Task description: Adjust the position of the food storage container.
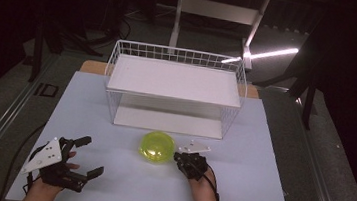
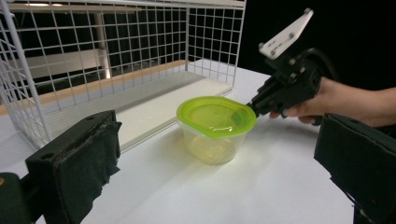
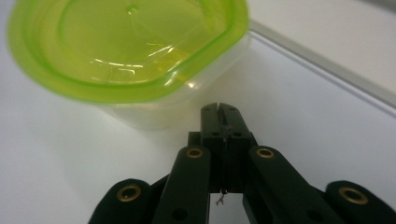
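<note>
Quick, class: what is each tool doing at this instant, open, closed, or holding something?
Left tool: open, holding nothing.
Right tool: closed, empty, tips just beside the green-lidded container.

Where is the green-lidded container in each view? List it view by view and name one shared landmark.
High view: green-lidded container sits low centre on the table, in front of the white wire rack, just left of the right gripper.
Left gripper view: centre, the right gripper's shut tips at its lid edge.
Right gripper view: upper left, just beyond the shut jaws.
Shared landmark: the rack's white bottom shelf.
</note>
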A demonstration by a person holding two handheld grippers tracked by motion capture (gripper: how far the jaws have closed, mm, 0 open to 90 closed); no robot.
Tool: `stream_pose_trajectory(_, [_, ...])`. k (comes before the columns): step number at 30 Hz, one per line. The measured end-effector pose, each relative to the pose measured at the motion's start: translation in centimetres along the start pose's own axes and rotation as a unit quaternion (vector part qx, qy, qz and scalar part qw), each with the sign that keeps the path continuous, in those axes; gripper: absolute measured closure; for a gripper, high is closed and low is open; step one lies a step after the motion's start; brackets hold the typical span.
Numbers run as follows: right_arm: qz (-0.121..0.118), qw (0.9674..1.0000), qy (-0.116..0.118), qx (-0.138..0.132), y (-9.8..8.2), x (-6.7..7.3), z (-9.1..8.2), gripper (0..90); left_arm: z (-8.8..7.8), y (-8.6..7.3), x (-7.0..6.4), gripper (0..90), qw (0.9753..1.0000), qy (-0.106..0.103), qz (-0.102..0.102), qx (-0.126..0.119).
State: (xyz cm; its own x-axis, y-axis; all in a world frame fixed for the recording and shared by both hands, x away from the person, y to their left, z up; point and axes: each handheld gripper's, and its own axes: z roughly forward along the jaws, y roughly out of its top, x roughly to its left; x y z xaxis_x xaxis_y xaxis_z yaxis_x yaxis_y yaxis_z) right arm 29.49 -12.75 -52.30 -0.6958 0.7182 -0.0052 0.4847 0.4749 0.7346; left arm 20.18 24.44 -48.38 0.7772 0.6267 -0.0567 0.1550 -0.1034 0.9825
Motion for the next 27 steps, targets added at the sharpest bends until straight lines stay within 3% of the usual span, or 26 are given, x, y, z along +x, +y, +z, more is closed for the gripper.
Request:
stream_pose_trajectory(2, [-0.009,0.9999,0.009,0.001,0.0,-0.1,-0.7,76.8,0.1,-0.1,0.0,1.1,1.0,-0.002,0.001,0.003])
stream_pose_trajectory(4, [-0.036,0.9993,0.013,0.002,-0.3,-0.1,-1.5,59.3,0.2,-0.1,-0.1,1.1,1.0,-0.004,0.0,0.004])
stream_pose_trajectory(5, [-0.036,0.9993,0.013,0.002,-0.3,-0.1,-1.5,59.3,0.3,-0.1,-0.1,1.1,1.0,-0.005,0.0,0.006])
stream_pose_trajectory(6, [-0.03,0.9989,0.034,-0.008,-0.5,-0.3,-2.1,38.0,0.5,-0.2,-0.2,1.1,0.9999,-0.008,-0.001,0.008])
stream_pose_trajectory(7, [-0.035,0.9983,0.047,-0.009,-0.5,-0.3,-2.3,31.8,0.5,-0.2,-0.2,1.1,0.9999,-0.008,-0.001,0.008])
stream_pose_trajectory(12, [-0.067,0.9959,0.061,-0.008,-0.6,0.1,-3.2,16.6,1.0,-0.4,-0.4,1.1,0.9997,-0.019,-0.004,0.017])
stream_pose_trajectory(15, [-0.082,0.9954,0.046,-0.014,-0.4,0.5,-3.9,15.9,1.3,-0.5,-0.4,1.1,0.9994,-0.025,-0.004,0.023])
stream_pose_trajectory(18, [-0.081,0.9957,0.036,-0.027,0.0,0.7,-4.6,15.1,1.5,-0.7,-0.4,1.1,0.9993,-0.028,-0.007,0.026])
stream_pose_trajectory(20, [-0.091,0.9951,0.018,-0.034,0.2,1.0,-5.0,13.8,1.6,-0.7,-0.4,1.1,0.9991,-0.029,-0.008,0.03])
stream_pose_trajectory(24, [-0.087,0.9951,0.008,-0.047,0.6,1.0,-5.5,14.5,1.8,-0.7,-0.3,1.1,0.9991,-0.029,-0.011,0.03])
stream_pose_trajectory(27, [-0.097,0.9944,0.008,-0.043,0.8,1.1,-5.8,15.1,2.0,-0.6,-0.3,1.1,0.999,-0.028,-0.011,0.033])
